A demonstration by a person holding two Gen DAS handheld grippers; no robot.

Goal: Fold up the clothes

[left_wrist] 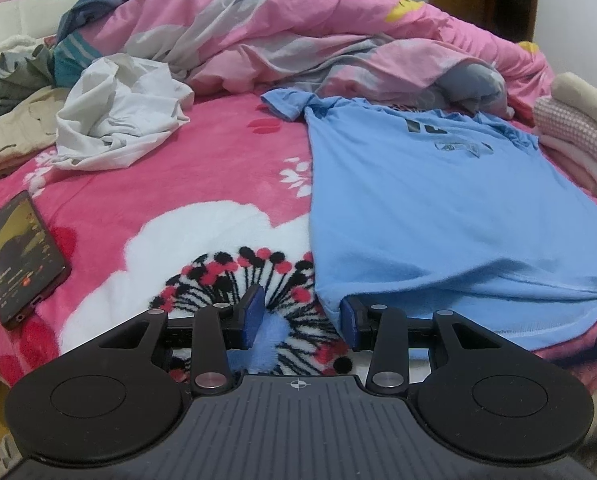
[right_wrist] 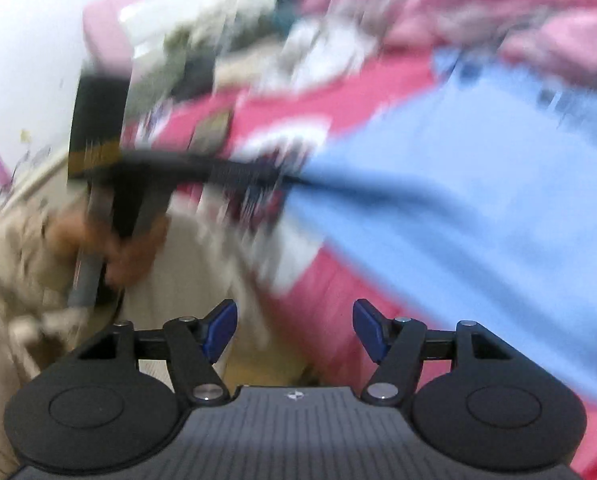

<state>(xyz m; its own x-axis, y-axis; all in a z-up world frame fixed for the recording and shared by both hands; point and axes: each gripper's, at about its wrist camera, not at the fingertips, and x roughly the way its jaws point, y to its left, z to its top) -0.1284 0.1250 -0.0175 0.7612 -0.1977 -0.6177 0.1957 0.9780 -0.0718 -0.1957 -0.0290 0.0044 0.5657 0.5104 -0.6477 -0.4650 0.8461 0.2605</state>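
The blue T-shirt (left_wrist: 438, 200) lay spread flat on the bed (left_wrist: 218, 184), unfolded. The left tongs (left_wrist: 302, 316) stood narrowly apart, its hem draped over one pad; the right tongs (right_wrist: 294, 332) gaped wide and empty. Beside the shirt, a folded stack (left_wrist: 578, 136) was done; crumpled clothes (left_wrist: 114, 120) remained.

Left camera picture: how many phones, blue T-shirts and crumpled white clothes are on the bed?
phone: 1
blue T-shirt: 1
crumpled white garment: 1
Total: 3
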